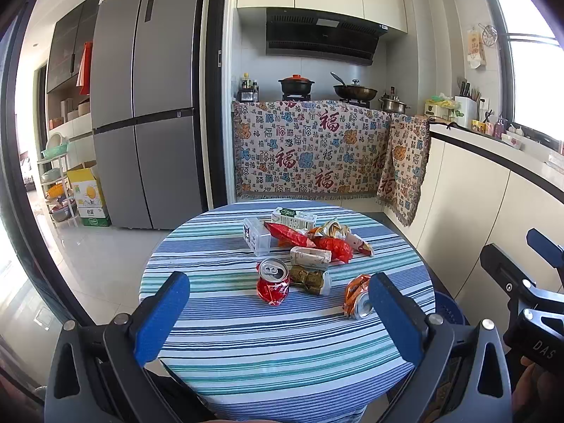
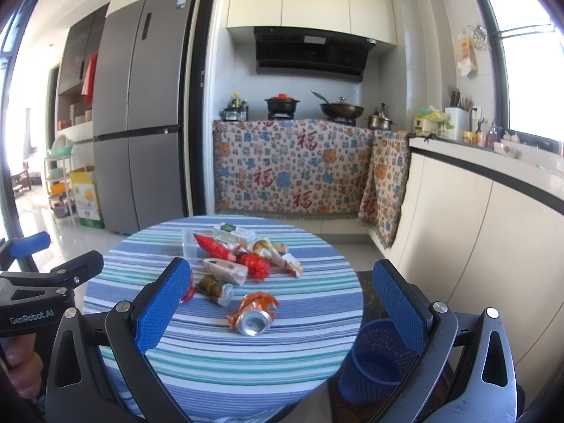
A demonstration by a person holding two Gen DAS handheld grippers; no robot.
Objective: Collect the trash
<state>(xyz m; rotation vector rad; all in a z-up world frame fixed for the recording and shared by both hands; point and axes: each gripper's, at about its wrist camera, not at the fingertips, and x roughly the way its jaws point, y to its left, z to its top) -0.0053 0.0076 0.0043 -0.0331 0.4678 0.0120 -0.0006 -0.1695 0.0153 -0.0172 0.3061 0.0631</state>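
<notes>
Left gripper [image 1: 278, 317]: hovering over the round table's striped blue cloth [image 1: 282, 352], blue pads spread, gripping nothing.
Crushed red drink can [image 1: 273, 281]: standing roughly upright, mouth tilting toward the camera.
Crushed orange drink can [image 2: 254, 313]: lying on its side, long axis front-to-back, mouth facing the camera.
Right gripper [image 2: 282, 312]: spread, empty.
Blue plastic mesh bin [image 2: 377, 359]: standing on the floor, right of the table.

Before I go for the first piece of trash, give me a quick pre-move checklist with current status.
1. Left gripper open, nothing held: ok.
2. Right gripper open, nothing held: ok.
3. Blue bin in view on the floor by the table's right edge, mouth open: ok.
4. Orange can nearest the right gripper, lying apart from the pile: ok.
5. Red can touching the green packet, not isolated: not ok.
6. Bin contents: cannot tell.
</notes>
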